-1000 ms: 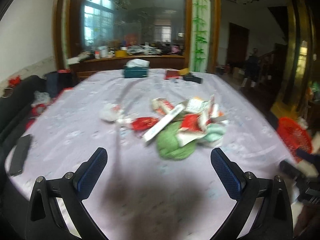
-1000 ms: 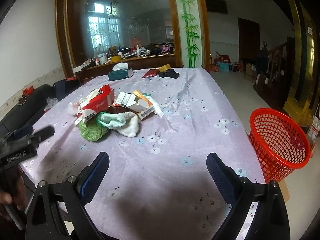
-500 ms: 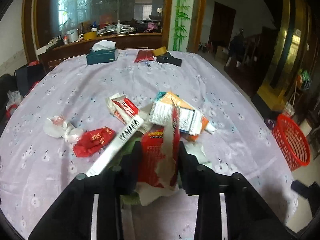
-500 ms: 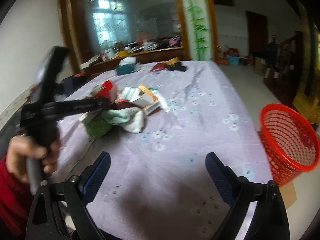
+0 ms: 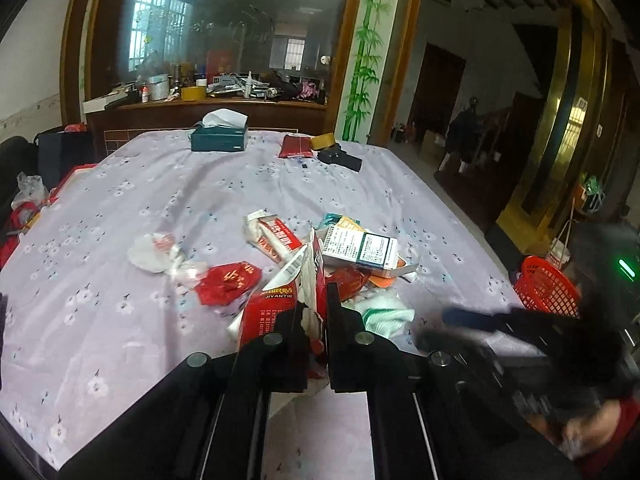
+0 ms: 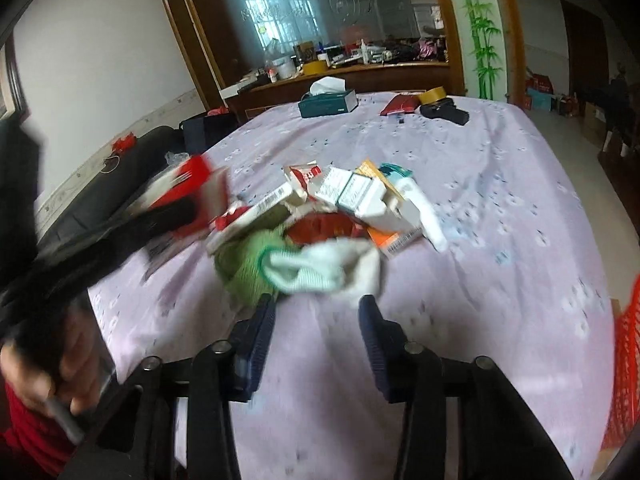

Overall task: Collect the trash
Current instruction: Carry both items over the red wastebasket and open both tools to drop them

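Jaws of the left gripper (image 5: pixel 314 316) grasp a torn red carton (image 5: pixel 280 300), while the right gripper (image 6: pixel 318 312), jaws just closing yet touching nothing, must reach the white sock (image 6: pixel 324 264) ahead before the red basket (image 5: pixel 546 290).

I could read only one word — "JIYANTIE" — printed on the torn red carton (image 5: pixel 276 300); the small print on the white box (image 5: pixel 360 249) stayed illegible.

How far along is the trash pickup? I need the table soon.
Barely begun. Nothing shows inside the red basket yet. In hand: the left gripper is shut on a torn red carton. The right gripper, jaws just closing, empty, nears the white cloth. Still left: boxes, green cloth, red wrapper.
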The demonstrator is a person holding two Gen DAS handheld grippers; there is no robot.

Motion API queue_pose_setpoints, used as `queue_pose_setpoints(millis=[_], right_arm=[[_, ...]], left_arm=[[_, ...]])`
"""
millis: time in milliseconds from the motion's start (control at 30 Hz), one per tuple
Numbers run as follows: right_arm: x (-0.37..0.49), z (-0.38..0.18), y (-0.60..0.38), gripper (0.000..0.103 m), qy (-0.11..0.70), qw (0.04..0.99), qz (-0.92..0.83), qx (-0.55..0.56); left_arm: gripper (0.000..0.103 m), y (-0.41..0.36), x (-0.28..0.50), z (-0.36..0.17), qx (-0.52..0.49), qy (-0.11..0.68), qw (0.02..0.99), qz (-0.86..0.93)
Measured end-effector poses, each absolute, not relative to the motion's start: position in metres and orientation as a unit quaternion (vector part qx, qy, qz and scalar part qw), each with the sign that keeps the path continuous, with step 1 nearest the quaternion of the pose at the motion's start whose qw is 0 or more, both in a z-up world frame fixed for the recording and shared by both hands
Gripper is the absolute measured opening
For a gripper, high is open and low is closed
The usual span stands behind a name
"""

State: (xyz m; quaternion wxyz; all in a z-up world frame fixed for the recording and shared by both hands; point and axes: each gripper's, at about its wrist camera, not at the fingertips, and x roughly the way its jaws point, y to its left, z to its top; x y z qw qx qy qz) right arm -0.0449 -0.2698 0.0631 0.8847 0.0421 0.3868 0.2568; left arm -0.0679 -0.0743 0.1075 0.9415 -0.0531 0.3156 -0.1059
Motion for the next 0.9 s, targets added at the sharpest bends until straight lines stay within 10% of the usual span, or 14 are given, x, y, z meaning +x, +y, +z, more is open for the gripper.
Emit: queue_pose_setpoints(millis=[300,467,900], right_arm=[[0.025,0.027,-0.259,0.069,0.444,0.860,0.233,0.090],[0.007,0.017,-0.247,0.030,0.446,0.862,0.235,0.062],[-0.064,0.059,-0.314,0.026,0.368,0.896,0.222,0.114]], left_arm=[[0.005,-0.065,-0.081,0.095,-0.064,0.318,0.939,-0.114],[0.005,-0.068,-0.085,0.089,-0.062,0.321,0.938,-0.119],[0.005,-0.112,-0.093,0.095,-0.046,0.317,0.932,-0.171]])
